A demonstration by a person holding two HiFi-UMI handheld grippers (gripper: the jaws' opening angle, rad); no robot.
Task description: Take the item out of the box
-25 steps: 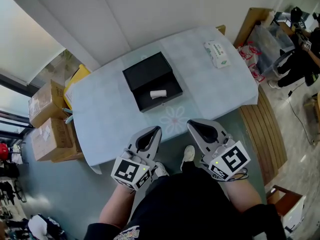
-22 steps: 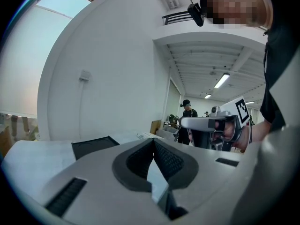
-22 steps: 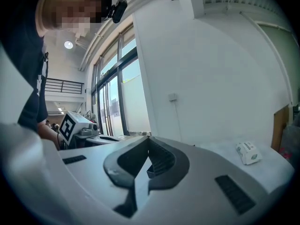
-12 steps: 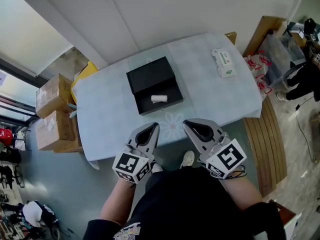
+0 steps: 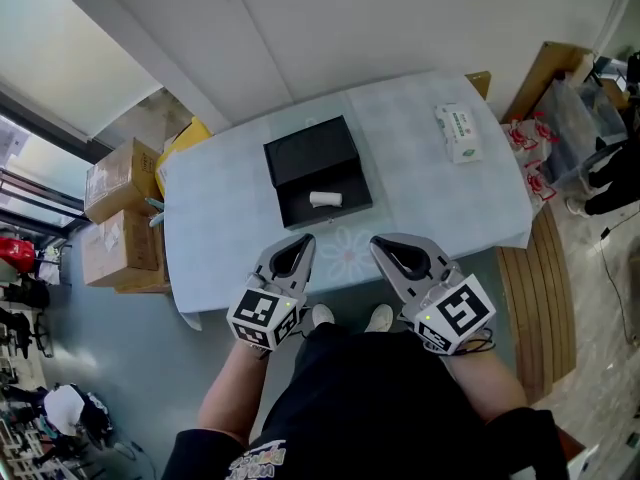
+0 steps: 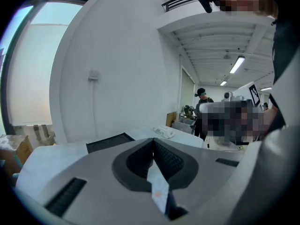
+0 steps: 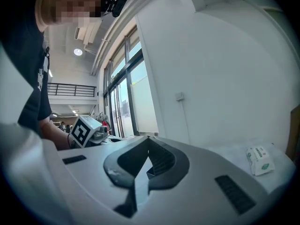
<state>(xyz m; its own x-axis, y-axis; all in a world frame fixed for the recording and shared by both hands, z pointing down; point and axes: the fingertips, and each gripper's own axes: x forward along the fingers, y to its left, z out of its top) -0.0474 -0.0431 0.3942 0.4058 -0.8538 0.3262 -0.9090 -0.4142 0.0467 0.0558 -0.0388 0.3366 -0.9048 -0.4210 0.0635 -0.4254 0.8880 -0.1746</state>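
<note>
An open black box (image 5: pixel 315 173) lies on the table with its lid folded back. A small white roll (image 5: pixel 325 199) rests in its tray. My left gripper (image 5: pixel 306 238) is shut and empty over the table's near edge, short of the box. Beside it on the right, my right gripper (image 5: pixel 377 240) is shut and empty too. In the left gripper view, the jaws of the left gripper (image 6: pixel 153 138) meet at the tip, with the box lid (image 6: pixel 110 142) beyond them. In the right gripper view, the right gripper (image 7: pixel 148 137) also closes to a point.
The table (image 5: pixel 230 228) has a pale blue cloth. A white and green tissue pack (image 5: pixel 458 133) lies at its far right. Cardboard boxes (image 5: pixel 115 218) stand on the floor to the left, and a wooden bench (image 5: pixel 550 288) is on the right. People stand in the background.
Both grippers have edged forward over the table's near edge towards the box, still shut. The head view has shifted a little, so the table sits further right in the picture.
</note>
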